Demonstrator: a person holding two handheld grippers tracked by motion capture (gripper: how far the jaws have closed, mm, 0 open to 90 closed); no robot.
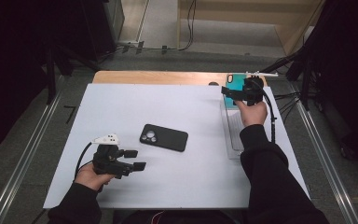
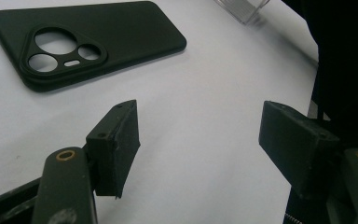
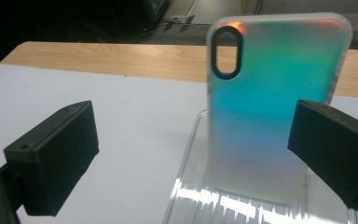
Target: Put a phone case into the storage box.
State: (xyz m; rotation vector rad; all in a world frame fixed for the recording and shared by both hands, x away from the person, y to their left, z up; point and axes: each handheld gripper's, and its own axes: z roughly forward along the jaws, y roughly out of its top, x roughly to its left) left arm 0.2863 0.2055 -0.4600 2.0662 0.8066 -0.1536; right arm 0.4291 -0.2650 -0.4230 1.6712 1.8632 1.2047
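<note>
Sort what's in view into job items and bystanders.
In the job: iridescent phone case, standing in the clear rack; black phone case; right tool, open; left tool, open.
Bystanders: white table mat; floor cables.

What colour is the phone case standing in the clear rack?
Teal fading to pale grey phone case, clearest in right gripper view.

Matte black phone case (image 1: 163,137) near my left gripper (image 1: 134,159), iridescent teal-to-frosted-white case (image 3: 270,93) with orange glints and black camera ring, clear ribbed rack (image 3: 200,200), white table sheet (image 1: 121,107), pale wood edge (image 3: 121,60), my black sleeves (image 1: 270,177).
</note>
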